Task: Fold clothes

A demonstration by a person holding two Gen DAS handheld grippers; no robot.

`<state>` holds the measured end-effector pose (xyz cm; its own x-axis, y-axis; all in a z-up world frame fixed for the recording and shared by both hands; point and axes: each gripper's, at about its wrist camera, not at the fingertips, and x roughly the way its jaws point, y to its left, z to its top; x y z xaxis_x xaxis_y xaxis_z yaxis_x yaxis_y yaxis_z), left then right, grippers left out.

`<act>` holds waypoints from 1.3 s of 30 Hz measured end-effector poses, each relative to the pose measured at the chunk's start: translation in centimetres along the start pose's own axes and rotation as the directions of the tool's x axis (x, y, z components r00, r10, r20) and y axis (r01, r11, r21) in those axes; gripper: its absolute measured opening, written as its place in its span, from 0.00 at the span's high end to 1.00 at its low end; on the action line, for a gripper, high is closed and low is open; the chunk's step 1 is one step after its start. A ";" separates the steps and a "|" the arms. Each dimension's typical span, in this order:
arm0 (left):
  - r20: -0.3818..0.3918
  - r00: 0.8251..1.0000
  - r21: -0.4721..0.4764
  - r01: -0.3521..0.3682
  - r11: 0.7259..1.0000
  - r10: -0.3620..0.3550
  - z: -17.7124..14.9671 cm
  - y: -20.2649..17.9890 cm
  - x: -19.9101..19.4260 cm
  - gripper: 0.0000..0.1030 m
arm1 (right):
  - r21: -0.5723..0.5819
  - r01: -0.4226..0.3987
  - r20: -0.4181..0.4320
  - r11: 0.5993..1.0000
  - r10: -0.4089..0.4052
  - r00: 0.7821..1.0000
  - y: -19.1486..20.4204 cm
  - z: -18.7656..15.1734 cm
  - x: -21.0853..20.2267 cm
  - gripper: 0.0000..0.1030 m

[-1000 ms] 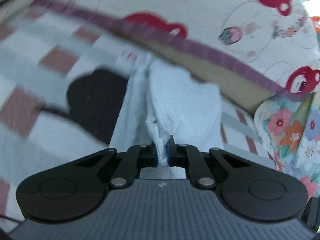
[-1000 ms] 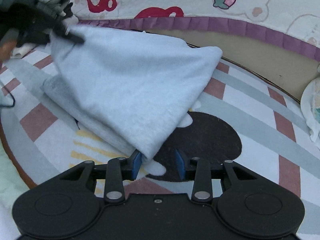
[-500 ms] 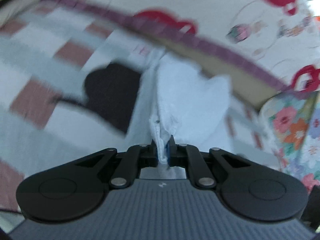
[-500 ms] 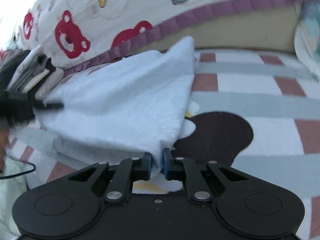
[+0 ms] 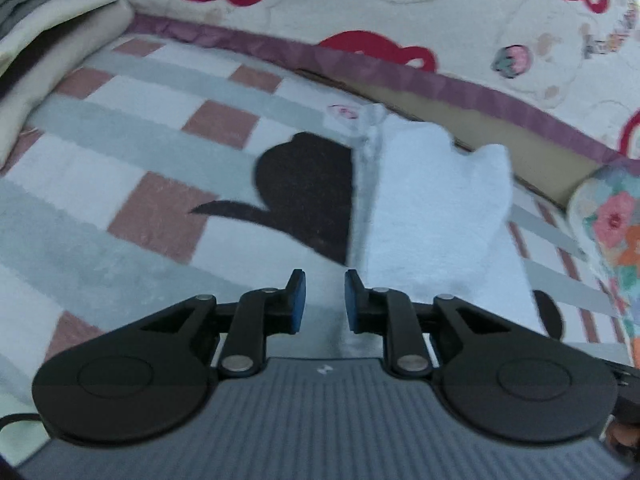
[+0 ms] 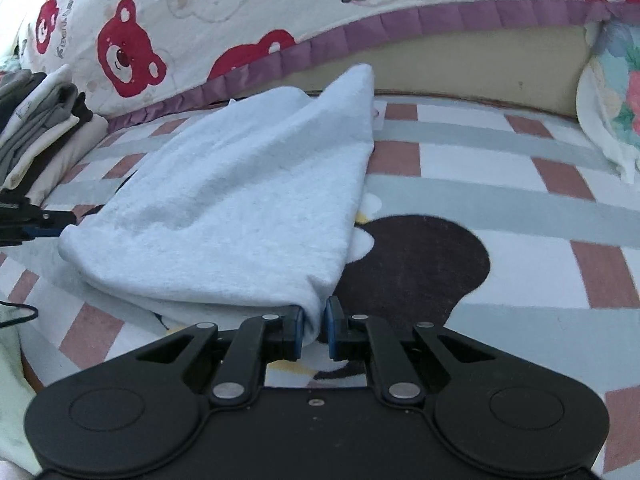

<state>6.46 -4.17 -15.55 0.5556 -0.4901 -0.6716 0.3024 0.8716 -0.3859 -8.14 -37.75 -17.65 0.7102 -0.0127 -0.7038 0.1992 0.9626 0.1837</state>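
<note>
Pale blue terry cloth, soft and nubby, makes up the folded garment (image 6: 248,208), which lies on a checked rug (image 6: 500,152) of white, grey-green and dusty pink squares with a large dark cartoon shape woven in. The garment is doubled over, its upper layer draped into a slanting ridge that rises to a point near the purple-trimmed bedspread (image 6: 460,12) behind it. In the left wrist view the same cloth runs forward as a long strip with a seam-like edge down its left side.

The right gripper (image 6: 313,330) has its blue-padded fingers nearly closed, with the near corner of the garment between them; a small gap shows beside the right pad, so the pinch may be loose. The left gripper (image 5: 325,300) has its fingers spread apart and holds nothing; the cloth lies just ahead and beneath.

A stack of folded clothes (image 6: 40,128) sits at the rug's left edge, and a floral bundle (image 6: 616,92) at the right. The bedspread carries red bears and strawberries, with red lettering by one bear too small and tilted to read.
</note>
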 end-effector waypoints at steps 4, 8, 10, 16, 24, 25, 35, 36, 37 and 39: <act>-0.005 0.992 0.041 0.126 0.991 -0.126 0.1 -1.6 0.0 0.79 | 0.083 -0.031 -0.003 0.996 0.031 0.999 -0.5 -0.3 0.1 0.84; -0.070 0.992 0.103 0.113 0.988 -0.106 -0.9 -2.8 1.5 0.79 | 0.125 -0.038 -0.003 0.991 0.038 0.999 -0.6 -0.5 0.1 0.83; -0.073 0.996 0.091 0.066 0.994 -0.059 -1.3 -2.5 2.0 0.79 | 0.135 -0.030 -0.009 0.990 0.031 0.999 -0.7 -0.6 0.3 0.77; -0.075 0.997 0.073 0.023 0.997 -0.017 -1.4 -1.4 2.0 0.78 | 0.109 -0.021 0.028 0.994 0.018 0.999 0.2 -0.6 0.9 0.66; 0.026 0.964 0.093 0.262 0.960 -0.266 0.5 -4.7 -0.1 0.64 | 0.173 -0.097 0.132 0.980 0.075 0.988 0.1 1.7 -1.6 0.92; 0.010 0.957 0.150 0.284 0.947 -0.289 0.4 -5.9 0.1 0.59 | 0.184 -0.110 0.140 0.977 0.085 0.987 0.1 2.0 -1.8 0.92; -0.158 0.963 0.600 0.270 0.753 -0.219 -4.8 -14.1 2.6 0.52 | 0.275 -0.229 0.221 0.934 0.171 0.960 -0.1 4.7 -3.8 0.92; -0.155 0.969 0.606 0.247 0.756 -0.193 -5.0 -14.3 2.9 0.52 | 0.272 -0.233 0.223 0.934 0.174 0.959 0.0 4.9 -3.8 0.92; -0.148 0.974 0.607 0.228 0.761 -0.173 -5.0 -14.3 3.0 0.52 | 0.270 -0.237 0.226 0.933 0.178 0.958 0.1 5.0 -3.9 0.92; -0.131 0.979 0.605 0.205 0.769 -0.158 -4.9 -14.1 3.2 0.51 | 0.261 -0.241 0.233 0.935 0.182 0.955 0.3 5.3 -4.0 0.92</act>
<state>0.17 -18.07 -15.38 0.3950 -0.6188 -0.6790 0.8151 0.5770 -0.0517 -7.27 -38.81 -11.14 0.8718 0.0997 -0.4795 0.1909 0.8324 0.5202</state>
